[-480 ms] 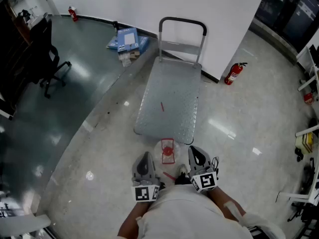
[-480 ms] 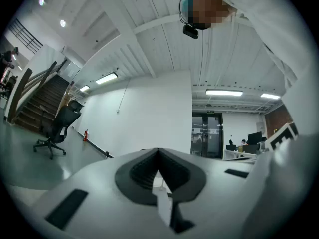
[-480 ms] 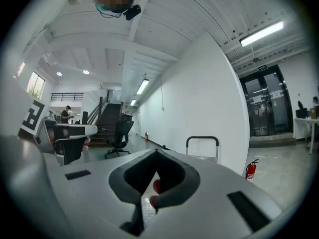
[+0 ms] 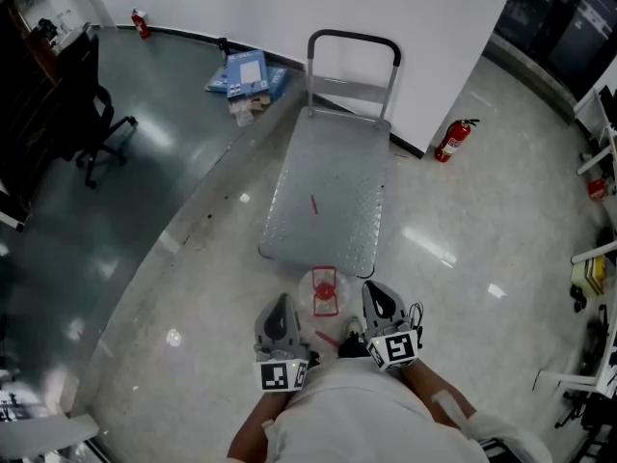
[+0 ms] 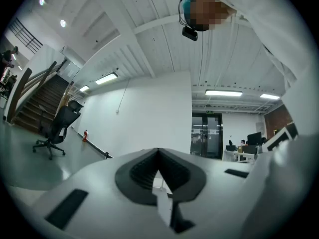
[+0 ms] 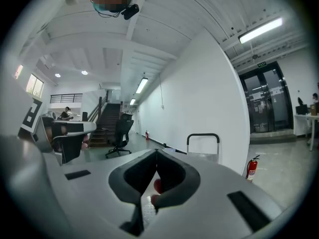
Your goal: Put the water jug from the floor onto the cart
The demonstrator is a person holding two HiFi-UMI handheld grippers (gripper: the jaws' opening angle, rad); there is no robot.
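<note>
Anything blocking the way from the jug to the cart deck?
Nothing visible does. The water jug stands on the floor right at the near edge of the cart, whose deck holds only a small red mark.

Floor count: one platform cart [image 4: 328, 201], one water jug [image 4: 324, 292] and one office chair [image 4: 96, 133]. Extinguishers number two: the first fire extinguisher [image 4: 453, 143] right of the cart and the second fire extinguisher [image 4: 142, 25] at the far left. Hand-held grippers number two, the left gripper [image 4: 281, 307] and the right gripper [image 4: 378, 295], each bearing one marker cube. The blue cartons [image 4: 248, 75] number at least two, exact total not readable.
</note>
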